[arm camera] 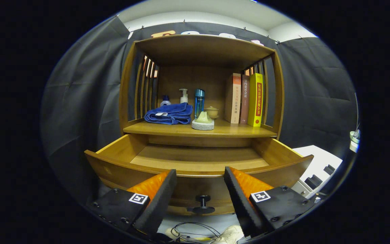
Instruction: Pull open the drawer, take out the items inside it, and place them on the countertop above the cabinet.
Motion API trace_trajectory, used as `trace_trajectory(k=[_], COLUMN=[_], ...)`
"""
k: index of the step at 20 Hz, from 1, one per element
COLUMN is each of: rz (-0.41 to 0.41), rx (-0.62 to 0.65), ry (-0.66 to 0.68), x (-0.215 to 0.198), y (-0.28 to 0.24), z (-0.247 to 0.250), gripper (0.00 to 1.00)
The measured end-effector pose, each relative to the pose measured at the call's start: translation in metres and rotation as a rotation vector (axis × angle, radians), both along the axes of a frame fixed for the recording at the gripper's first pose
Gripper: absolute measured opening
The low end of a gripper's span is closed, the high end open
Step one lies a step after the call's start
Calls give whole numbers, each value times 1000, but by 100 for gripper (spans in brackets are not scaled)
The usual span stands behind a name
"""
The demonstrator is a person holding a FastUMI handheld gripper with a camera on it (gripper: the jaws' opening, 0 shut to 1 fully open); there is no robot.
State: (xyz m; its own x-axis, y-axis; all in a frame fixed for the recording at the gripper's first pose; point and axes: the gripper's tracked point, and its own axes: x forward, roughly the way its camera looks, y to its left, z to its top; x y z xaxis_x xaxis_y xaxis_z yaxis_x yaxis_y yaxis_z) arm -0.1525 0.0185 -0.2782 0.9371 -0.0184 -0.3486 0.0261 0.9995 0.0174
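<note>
In the gripper view, the gripper [200, 189] is released, its fingers spread wide with nothing between them. Just beyond them the drawer [198, 159] stands pulled out, its bare floor showing; its dark knob [202, 204] sits between the fingers, untouched. Farther off, on the countertop [242, 130] above, lie a folded blue towel [169, 114], a pale stone-like piece [202, 121], bottles [199, 101] behind, and books [245, 99] standing at the right.
</note>
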Motion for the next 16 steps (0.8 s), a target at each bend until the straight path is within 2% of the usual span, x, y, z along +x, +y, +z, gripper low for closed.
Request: trace_trajectory(k=[16], rz=[-12], rx=[-14], ry=[4], x=[42], y=[-2], z=[-5], gripper=[95])
